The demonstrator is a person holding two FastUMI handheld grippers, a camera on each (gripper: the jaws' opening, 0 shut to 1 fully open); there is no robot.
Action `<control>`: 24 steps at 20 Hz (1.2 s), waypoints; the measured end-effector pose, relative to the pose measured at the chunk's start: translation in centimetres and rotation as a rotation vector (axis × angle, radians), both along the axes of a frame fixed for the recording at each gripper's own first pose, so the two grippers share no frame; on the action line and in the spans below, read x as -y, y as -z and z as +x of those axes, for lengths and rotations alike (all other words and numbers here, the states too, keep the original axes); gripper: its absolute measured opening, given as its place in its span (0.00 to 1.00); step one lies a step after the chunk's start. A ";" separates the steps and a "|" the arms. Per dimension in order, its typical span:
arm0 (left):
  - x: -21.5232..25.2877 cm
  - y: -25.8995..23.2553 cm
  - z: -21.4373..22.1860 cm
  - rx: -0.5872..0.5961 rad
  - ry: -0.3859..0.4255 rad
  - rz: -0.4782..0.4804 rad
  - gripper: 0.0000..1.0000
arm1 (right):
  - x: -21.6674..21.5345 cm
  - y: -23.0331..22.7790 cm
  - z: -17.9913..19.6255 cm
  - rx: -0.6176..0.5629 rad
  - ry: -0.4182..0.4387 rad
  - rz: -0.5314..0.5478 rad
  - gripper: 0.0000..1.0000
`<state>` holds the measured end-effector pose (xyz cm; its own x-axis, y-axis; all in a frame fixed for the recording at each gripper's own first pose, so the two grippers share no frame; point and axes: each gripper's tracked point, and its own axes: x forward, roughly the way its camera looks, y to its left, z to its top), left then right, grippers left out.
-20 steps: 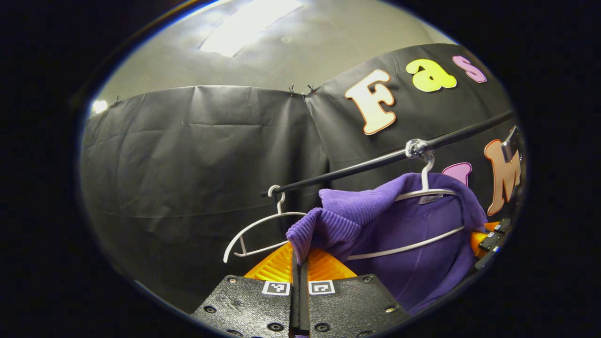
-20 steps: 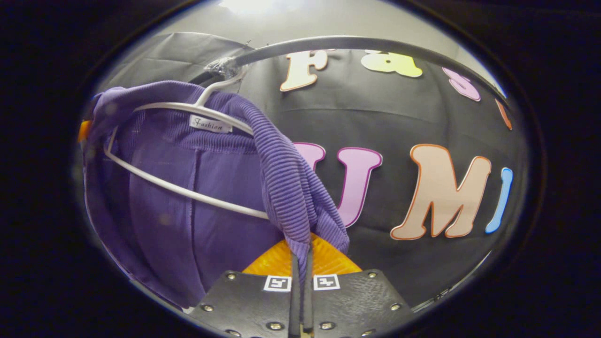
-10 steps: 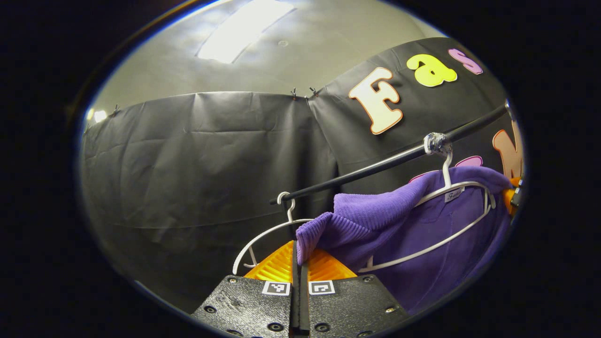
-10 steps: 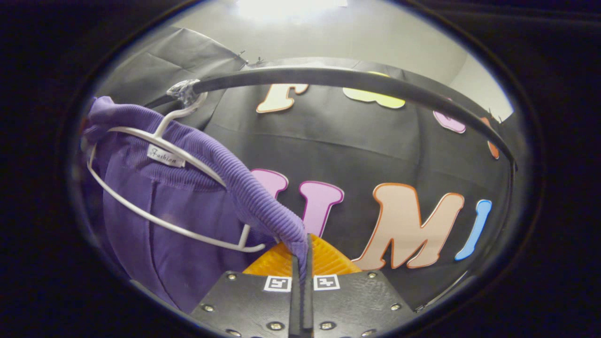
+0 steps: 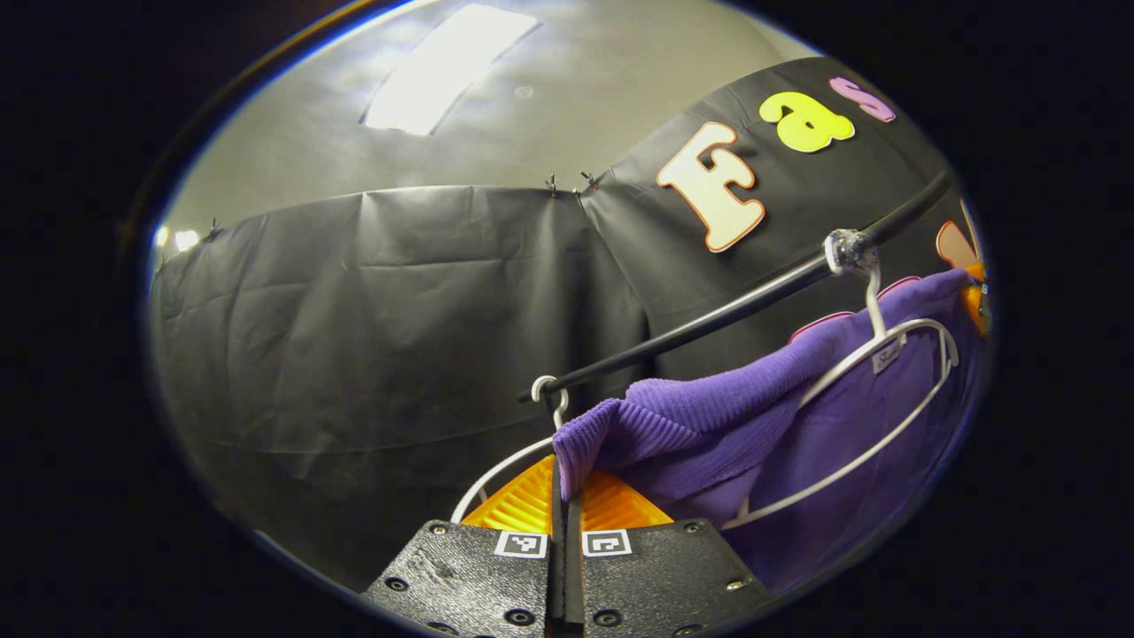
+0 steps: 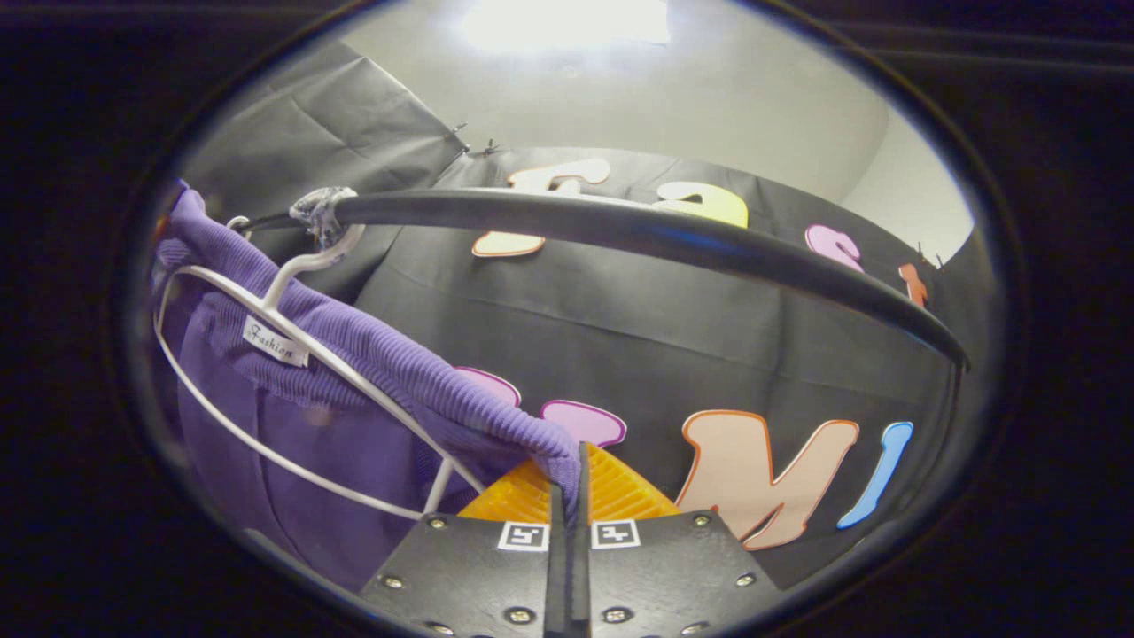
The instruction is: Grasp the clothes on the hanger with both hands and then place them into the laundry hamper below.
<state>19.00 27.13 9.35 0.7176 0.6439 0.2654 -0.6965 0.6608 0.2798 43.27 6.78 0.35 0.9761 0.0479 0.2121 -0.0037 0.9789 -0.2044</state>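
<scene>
A purple ribbed knit garment (image 5: 797, 416) hangs on a white hanger (image 5: 895, 346) hooked over the black rail (image 5: 709, 319). My left gripper (image 5: 564, 483) is shut on the garment's left shoulder edge, which is pulled out sideways off the hanger's end. In the right gripper view the same purple garment (image 6: 266, 416) stretches from the white hanger (image 6: 292, 354) down to my right gripper (image 6: 569, 478), which is shut on its other shoulder edge. The hanger sits tilted under the rail (image 6: 638, 235). The fabric is taut between the two grippers.
A second, bare white hanger (image 5: 505, 465) hangs at the rail's near end, just behind my left gripper. Black cloth walls surround the rail, with a pale ceiling and a light panel (image 5: 443, 66) above.
Both grippers have pulled outward, stretching the garment's shoulders off the hanger's ends. The rail and hanger have shifted right in the left view and lower in the right view.
</scene>
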 end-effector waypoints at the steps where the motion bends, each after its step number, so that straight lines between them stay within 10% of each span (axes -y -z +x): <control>1: -0.4 -0.7 0.2 0.014 -0.002 0.007 0.02 | -0.2 -0.1 0.0 0.003 -0.009 0.003 0.03; 10: -3.1 -5.3 1.3 0.040 -0.028 0.133 0.00 | -2.7 -0.8 0.2 0.015 -0.113 0.009 0.03; 24: -5.5 4.3 3.2 -0.036 0.111 -0.028 0.00 | -3.3 -0.9 0.5 0.022 -0.154 -0.010 0.03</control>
